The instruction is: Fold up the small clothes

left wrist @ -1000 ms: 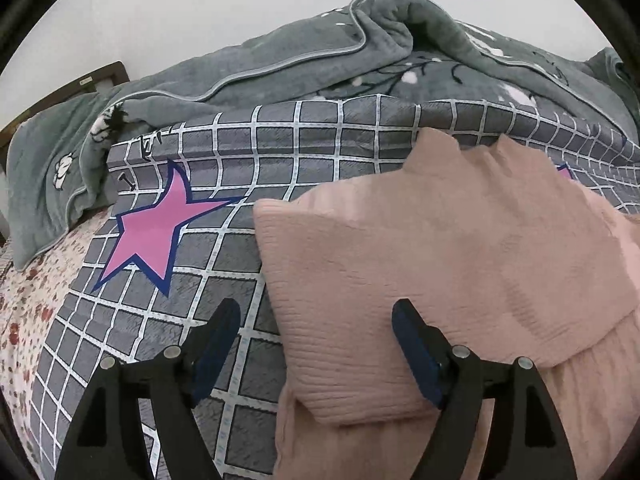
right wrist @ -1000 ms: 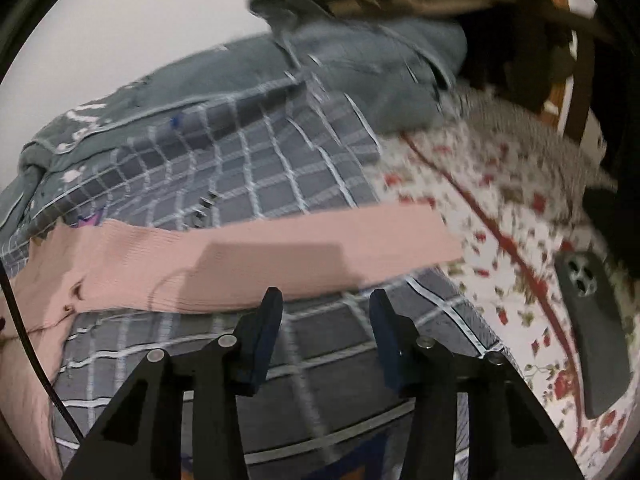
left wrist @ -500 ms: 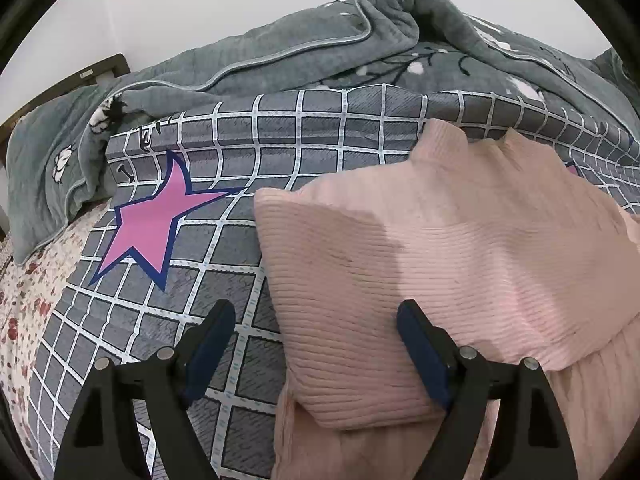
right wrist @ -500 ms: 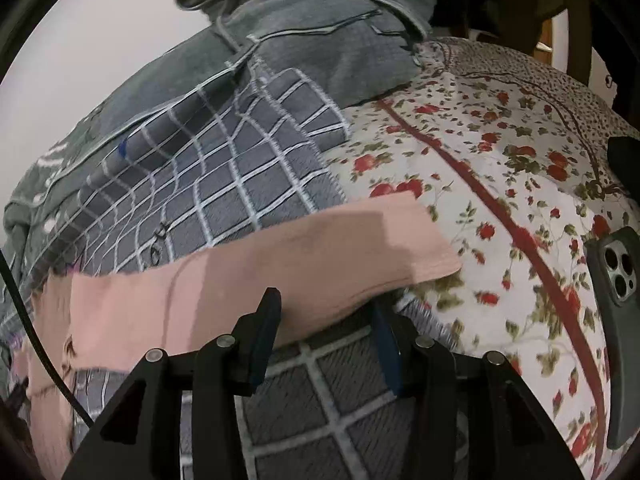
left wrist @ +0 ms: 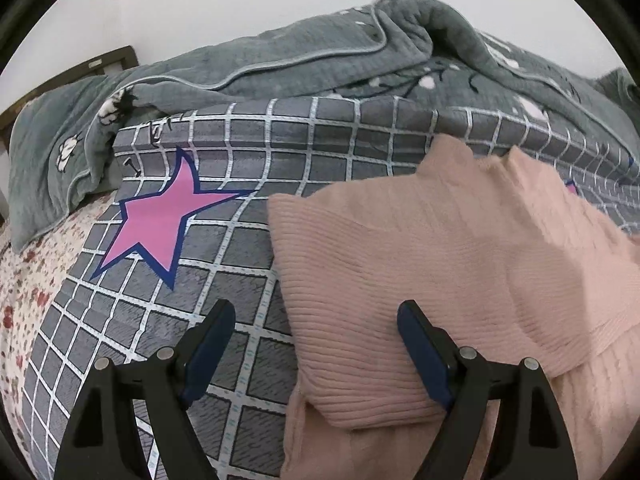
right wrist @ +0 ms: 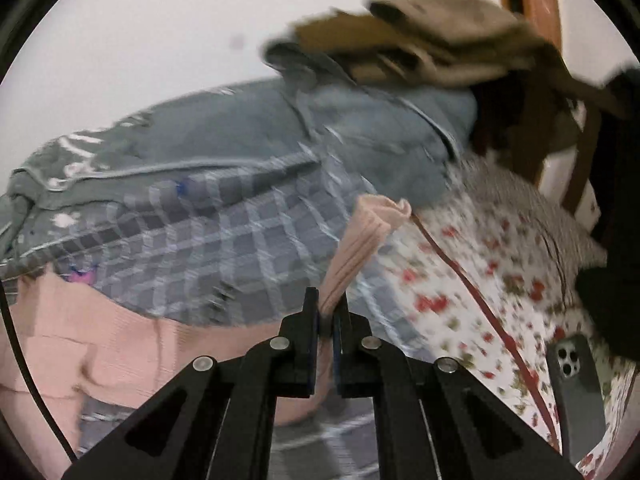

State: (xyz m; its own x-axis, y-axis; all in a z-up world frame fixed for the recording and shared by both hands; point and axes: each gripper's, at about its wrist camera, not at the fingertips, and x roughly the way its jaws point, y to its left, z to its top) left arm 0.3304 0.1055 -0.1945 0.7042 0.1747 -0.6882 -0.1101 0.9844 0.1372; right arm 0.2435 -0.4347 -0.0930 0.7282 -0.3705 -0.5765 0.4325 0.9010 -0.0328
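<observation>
A pink ribbed knit sweater [left wrist: 448, 264] lies on the grey checked bedspread [left wrist: 256, 200], one sleeve folded across its body. My left gripper [left wrist: 314, 326] is open and empty, hovering just above the folded sleeve's left edge. In the right wrist view my right gripper [right wrist: 326, 310] is shut on the other sleeve [right wrist: 360, 248] near its cuff and holds it lifted off the bed; the sweater body [right wrist: 100, 340] lies at lower left.
A rumpled grey-green blanket [left wrist: 320, 64] is piled at the back of the bed. A floral sheet [right wrist: 480, 288] covers the right side, with a phone [right wrist: 576, 396] lying on it. Folded brown clothes [right wrist: 432, 40] and a wooden chair [right wrist: 532, 8] stand at the back right.
My right gripper has closed on the sleeve near its cuff and lifted it, swinging the view. My left gripper stays open and has drifted only slightly.
</observation>
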